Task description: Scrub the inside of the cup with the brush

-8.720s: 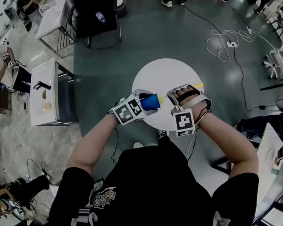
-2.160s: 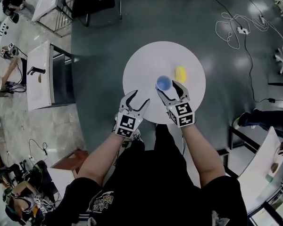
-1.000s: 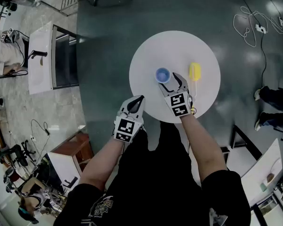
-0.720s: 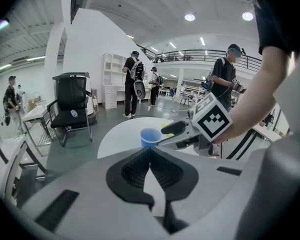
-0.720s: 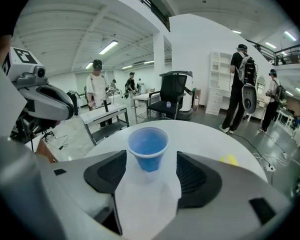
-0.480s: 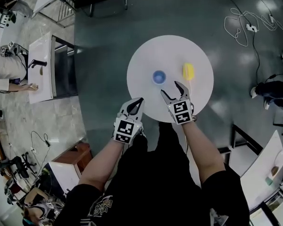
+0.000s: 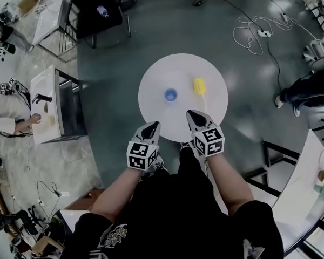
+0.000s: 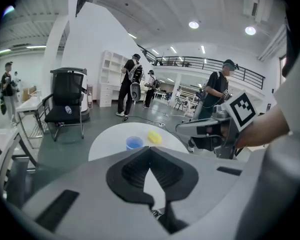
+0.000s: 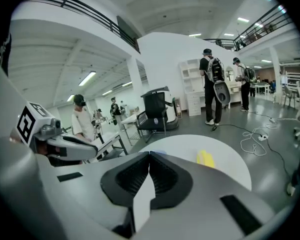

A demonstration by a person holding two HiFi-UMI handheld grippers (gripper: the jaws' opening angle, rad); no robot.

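Head view: a small blue plastic cup (image 7: 170, 95) stands upright near the middle of the round white tabletop (image 7: 162, 72), mouth up. The yellow brush (image 7: 199, 86) lies just beside it, to its right and not touching. Both tools sit at the near edge of the tabletop, well apart from cup and brush. The left gripper (image 7: 153, 126) has its jaws clenched on nothing. The right gripper (image 7: 193, 114) has just been closing its jaws and they now meet, also on nothing. Half a second ago those jaws stood spread close to the cup. Since then the right gripper has drawn back toward the person. Several seconds earlier the cup was in the left jaws and the brush was in the right.

Left gripper view: the dark ribbed pads press together with only a sliver of light below them. Beyond them the cup and brush rest side by side on the tabletop, and the right gripper hangs off to the right.

Right gripper view: its pads are likewise pressed tip to tip and empty. The brush shows past them on the tabletop, and only a trace of blue marks the cup above the jaws.

Judging from this, both things have been set down and let go, so the scrubbing looks finished and no further contact is under way.
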